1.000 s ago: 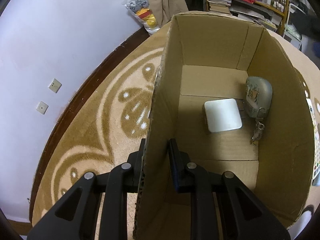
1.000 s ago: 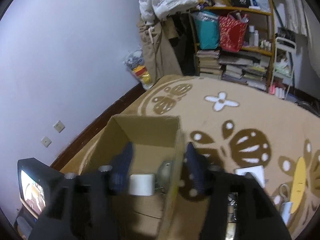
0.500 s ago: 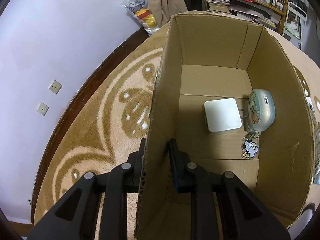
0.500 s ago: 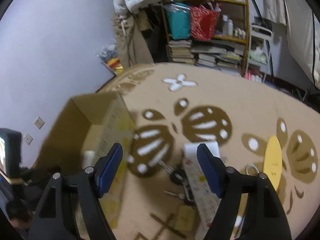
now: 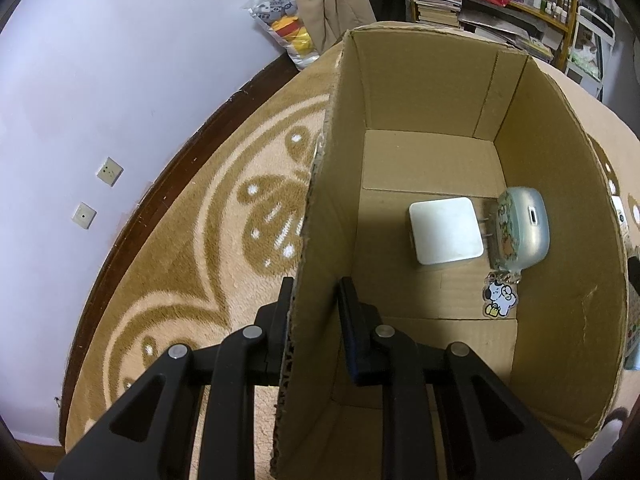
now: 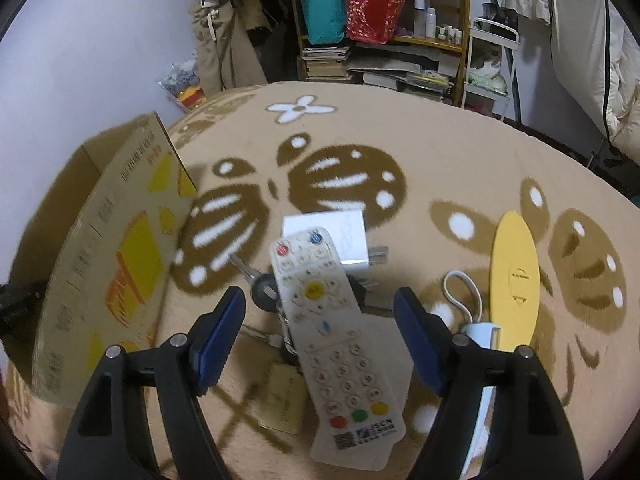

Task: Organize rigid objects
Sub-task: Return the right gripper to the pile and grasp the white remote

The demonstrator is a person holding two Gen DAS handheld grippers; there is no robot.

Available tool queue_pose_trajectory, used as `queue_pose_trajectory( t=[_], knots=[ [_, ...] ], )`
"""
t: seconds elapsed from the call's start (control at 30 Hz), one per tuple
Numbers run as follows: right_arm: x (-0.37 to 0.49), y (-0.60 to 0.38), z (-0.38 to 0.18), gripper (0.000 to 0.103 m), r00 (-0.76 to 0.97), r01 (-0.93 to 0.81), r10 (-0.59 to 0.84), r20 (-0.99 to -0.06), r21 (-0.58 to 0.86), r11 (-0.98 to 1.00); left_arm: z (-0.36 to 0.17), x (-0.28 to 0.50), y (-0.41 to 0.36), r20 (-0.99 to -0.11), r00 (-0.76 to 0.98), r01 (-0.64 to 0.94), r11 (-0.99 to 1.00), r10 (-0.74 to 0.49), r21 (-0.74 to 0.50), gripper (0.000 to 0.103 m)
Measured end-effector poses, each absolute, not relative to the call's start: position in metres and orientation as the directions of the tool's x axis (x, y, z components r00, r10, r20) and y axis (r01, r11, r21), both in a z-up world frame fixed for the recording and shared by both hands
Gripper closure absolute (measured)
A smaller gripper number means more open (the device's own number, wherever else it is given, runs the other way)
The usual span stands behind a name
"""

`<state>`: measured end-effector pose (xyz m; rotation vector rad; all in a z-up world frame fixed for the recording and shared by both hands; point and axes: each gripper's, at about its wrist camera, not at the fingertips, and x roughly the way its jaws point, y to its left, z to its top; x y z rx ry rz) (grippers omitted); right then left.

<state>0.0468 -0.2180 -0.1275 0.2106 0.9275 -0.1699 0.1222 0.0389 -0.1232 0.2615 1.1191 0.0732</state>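
My left gripper [image 5: 316, 300] is shut on the near left wall of the cardboard box [image 5: 320, 216]. Inside the box lie a white square charger [image 5: 446, 230] and a pale green earbud case [image 5: 520, 232] with a dog charm [image 5: 500, 300]. My right gripper [image 6: 320, 312] hangs open over the rug, with a white remote control [image 6: 336, 332] lying below the gap between its fingers, untouched. Around the remote lie a white plug adapter [image 6: 340, 236], keys [image 6: 260, 284] and a gold tag [image 6: 282, 396]. The same box [image 6: 104, 256] stands to the left.
A yellow oval disc [image 6: 514, 276] and a white corded device [image 6: 476, 328] lie right of the remote on the patterned rug [image 6: 420, 152]. A cluttered bookshelf [image 6: 384, 60] and hanging clothes stand at the back. The wall [image 5: 100, 80] with two sockets runs left of the box.
My right gripper swung away from above the box, rightward and down over the remote, and its jaws widened. The earbud case settled onto the box floor. The left gripper kept still.
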Motion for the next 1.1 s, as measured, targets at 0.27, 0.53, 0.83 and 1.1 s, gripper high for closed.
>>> queue_pose_trajectory(
  t=[0.27, 0.53, 0.83, 1.1],
  knots=[
    [0.043, -0.225, -0.14, 0.037, 0.59, 0.236, -0.043, -0.806, 0.121, 0.964, -0.122, 0.121, 0.038, -0.877, 0.443, 0.076, 0.967, 0.186, 0.243, 0.083],
    [0.044, -0.23, -0.151, 0.042, 0.588, 0.234, -0.022, -0.808, 0.145, 0.961, -0.121, 0.121, 0.037, -0.876, 0.443, 0.08, 0.965, 0.191, 0.251, 0.083],
    [0.048, -0.231, -0.151, 0.058, 0.587, 0.238, -0.042, -0.808, 0.123, 0.963, -0.12, 0.122, 0.038, -0.876, 0.444, 0.082, 0.966, 0.187, 0.247, 0.083],
    [0.051, -0.231, -0.151, 0.059, 0.592, 0.259, -0.06, -0.804, 0.12, 0.958, -0.121, 0.121, 0.037, -0.874, 0.446, 0.084, 0.963, 0.193, 0.255, 0.083]
  ],
)
